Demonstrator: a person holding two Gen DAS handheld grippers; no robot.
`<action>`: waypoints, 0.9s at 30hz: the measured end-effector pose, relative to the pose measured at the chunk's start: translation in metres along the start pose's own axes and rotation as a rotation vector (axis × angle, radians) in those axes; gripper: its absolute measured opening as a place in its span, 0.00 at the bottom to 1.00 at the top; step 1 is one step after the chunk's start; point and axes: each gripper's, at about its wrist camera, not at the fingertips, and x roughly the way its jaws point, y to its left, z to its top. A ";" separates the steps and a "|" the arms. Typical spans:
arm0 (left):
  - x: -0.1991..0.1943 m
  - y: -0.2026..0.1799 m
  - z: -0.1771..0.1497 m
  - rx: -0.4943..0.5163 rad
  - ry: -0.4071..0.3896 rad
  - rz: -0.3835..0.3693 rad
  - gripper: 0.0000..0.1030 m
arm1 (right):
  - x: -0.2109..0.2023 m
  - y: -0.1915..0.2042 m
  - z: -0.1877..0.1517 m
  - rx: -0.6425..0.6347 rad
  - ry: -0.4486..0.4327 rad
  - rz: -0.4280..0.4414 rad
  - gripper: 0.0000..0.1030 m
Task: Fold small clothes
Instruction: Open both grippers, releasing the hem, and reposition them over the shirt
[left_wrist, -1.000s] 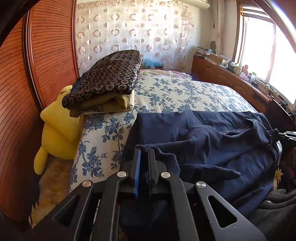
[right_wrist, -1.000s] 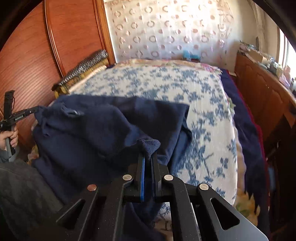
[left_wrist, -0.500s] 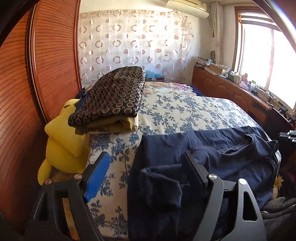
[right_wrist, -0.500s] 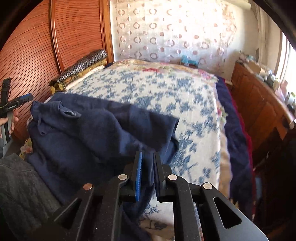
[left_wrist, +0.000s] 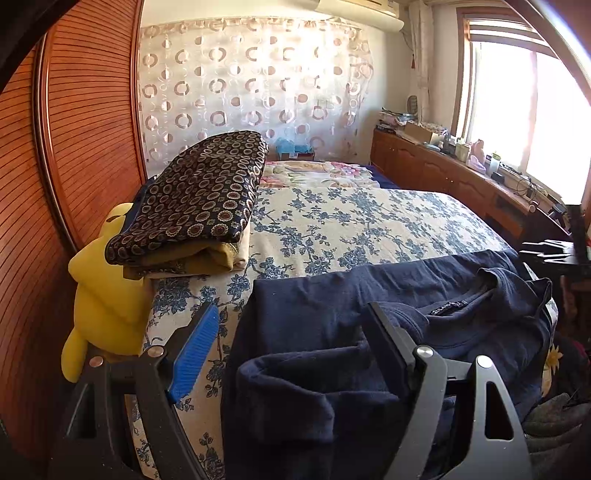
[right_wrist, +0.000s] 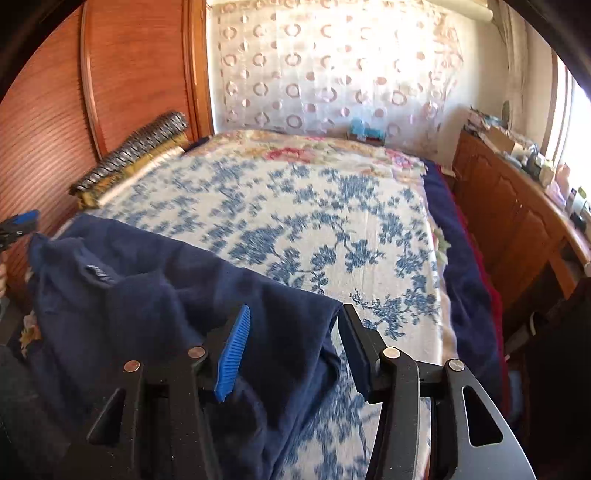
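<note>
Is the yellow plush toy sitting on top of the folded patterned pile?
No, the yellow plush toy sits beside the bed, partly under the folded patterned pile.

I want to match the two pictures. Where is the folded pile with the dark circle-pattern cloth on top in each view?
Left wrist: folded pile, left of centre, on the bed's left edge.
Right wrist: folded pile, upper left, seen edge-on.
Shared landmark: the circle-pattern curtain behind the bed.
</note>
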 end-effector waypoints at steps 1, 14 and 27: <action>0.001 0.000 0.000 0.001 0.002 0.000 0.78 | 0.008 -0.001 0.002 0.007 0.013 -0.003 0.50; 0.024 0.008 0.013 -0.012 0.030 -0.031 0.78 | 0.038 -0.009 0.000 0.096 0.062 -0.020 0.64; 0.089 0.028 0.026 -0.003 0.228 -0.055 0.62 | 0.044 -0.011 -0.002 0.097 0.059 -0.013 0.65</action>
